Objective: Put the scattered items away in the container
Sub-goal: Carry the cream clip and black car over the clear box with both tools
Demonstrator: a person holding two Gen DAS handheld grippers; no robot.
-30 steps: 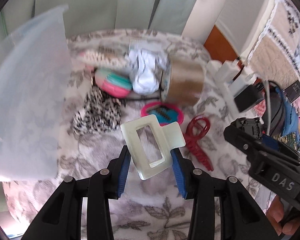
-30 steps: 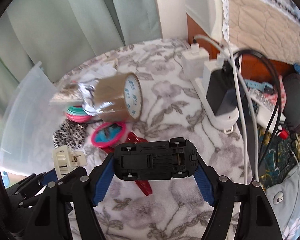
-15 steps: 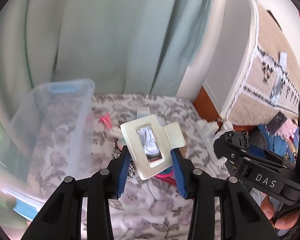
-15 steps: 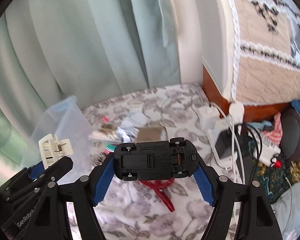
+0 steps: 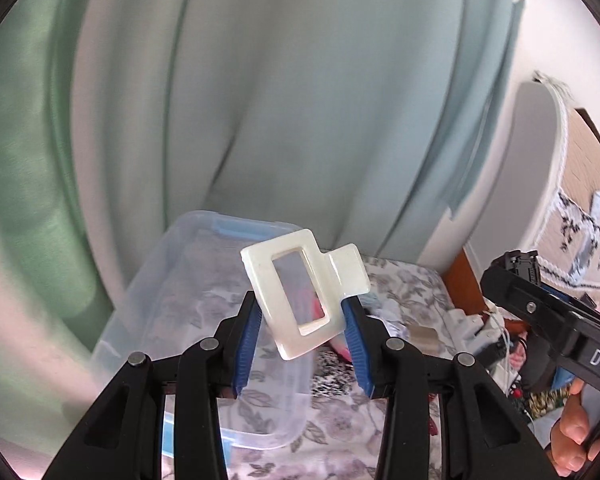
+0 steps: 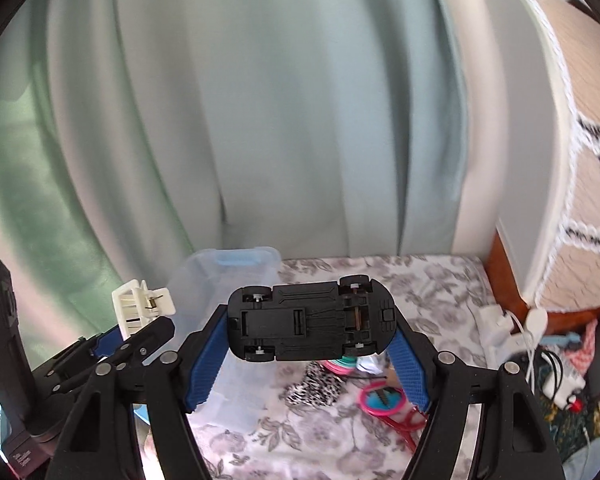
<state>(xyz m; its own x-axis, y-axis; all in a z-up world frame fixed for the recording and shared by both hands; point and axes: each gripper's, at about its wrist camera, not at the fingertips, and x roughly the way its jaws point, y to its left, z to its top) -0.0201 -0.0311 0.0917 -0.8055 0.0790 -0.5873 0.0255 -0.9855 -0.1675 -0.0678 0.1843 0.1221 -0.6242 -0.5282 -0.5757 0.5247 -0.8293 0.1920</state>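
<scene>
One cream hair claw clamped in left fingers; one black toy car in right fingers; one clear container.

A pale green curtain hangs in long folds across the far side, filling most of both views. To its right stands a white wall, and further right a beige quilted cover with white lace trim drapes over something tall. Beneath it shows a strip of reddish-brown wood. A grey floral bedspread covers the surface below. At the right edge lie white chargers and a tangle of white and black cables.
</scene>
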